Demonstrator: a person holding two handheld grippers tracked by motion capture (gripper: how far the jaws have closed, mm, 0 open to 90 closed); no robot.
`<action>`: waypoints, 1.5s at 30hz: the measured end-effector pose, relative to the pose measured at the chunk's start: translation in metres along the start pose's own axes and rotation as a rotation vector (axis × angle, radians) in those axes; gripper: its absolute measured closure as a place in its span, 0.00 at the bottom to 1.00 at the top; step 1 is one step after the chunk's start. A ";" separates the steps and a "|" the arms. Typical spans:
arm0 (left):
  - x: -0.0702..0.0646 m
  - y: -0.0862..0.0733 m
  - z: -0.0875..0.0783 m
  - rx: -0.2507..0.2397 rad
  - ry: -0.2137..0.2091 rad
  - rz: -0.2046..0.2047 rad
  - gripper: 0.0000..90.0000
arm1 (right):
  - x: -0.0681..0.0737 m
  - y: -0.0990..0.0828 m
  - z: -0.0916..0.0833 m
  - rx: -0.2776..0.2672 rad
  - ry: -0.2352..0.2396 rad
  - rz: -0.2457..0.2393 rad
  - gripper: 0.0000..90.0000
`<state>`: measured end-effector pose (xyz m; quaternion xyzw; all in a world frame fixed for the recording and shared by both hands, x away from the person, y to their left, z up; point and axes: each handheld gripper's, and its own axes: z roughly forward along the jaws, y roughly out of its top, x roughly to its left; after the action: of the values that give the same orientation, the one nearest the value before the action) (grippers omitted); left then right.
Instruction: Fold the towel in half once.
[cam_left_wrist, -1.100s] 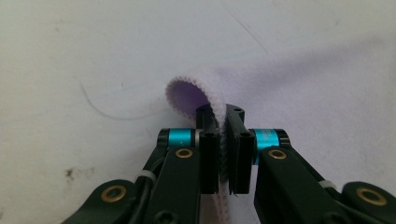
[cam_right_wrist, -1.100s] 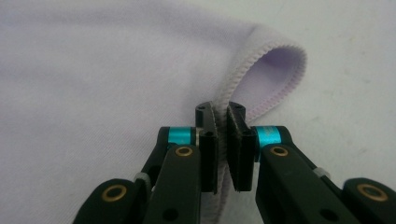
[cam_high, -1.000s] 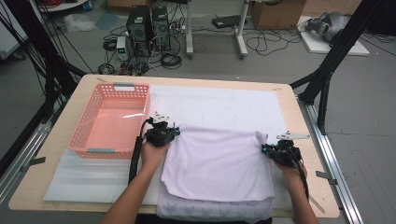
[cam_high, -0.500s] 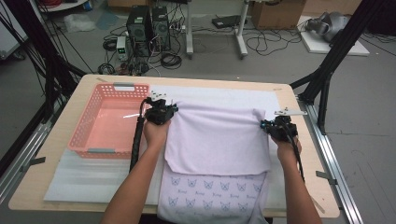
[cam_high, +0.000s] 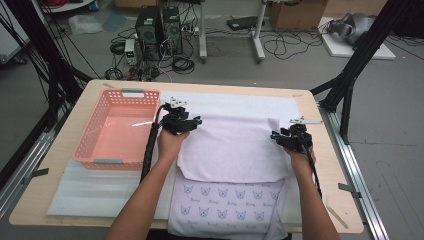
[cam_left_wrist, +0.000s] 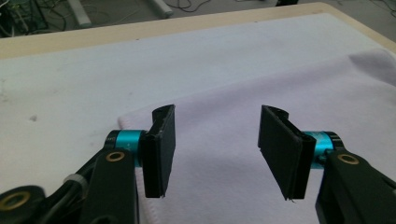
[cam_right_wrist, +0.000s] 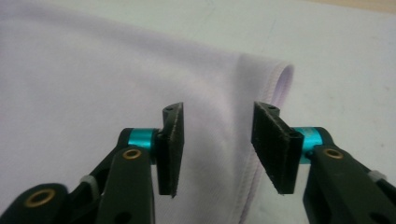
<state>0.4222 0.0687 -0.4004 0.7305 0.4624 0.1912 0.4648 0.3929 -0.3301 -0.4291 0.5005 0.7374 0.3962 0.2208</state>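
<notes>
towel (cam_high: 232, 150) between claws, below left claw (cam_left_wrist: 215, 154)

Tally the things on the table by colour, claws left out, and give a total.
Pink: 1, the basket
Pale lilac: 1, the folded cloth with its cat-print underside showing at the near edge
White: 1, the mat under both
Total: 3

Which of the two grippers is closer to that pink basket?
Left. The left gripper hovers over the towel's far left corner, just beside the pink basket. The right gripper is over the towel's far right corner, across the cloth.
</notes>
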 end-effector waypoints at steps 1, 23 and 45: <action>-0.003 0.000 -0.001 0.005 -0.013 0.002 0.48 | 0.001 -0.002 -0.002 -0.007 0.009 -0.007 0.59; -0.028 -0.067 -0.059 0.005 -0.162 0.084 0.40 | 0.035 -0.059 -0.065 0.030 0.018 -0.095 0.54; -0.030 -0.119 -0.105 0.061 -0.135 0.093 0.48 | 0.090 -0.102 -0.107 0.150 -0.102 -0.170 0.43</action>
<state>0.2734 0.1123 -0.4455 0.7762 0.4010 0.1489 0.4631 0.2216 -0.3056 -0.4421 0.4708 0.7924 0.2939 0.2530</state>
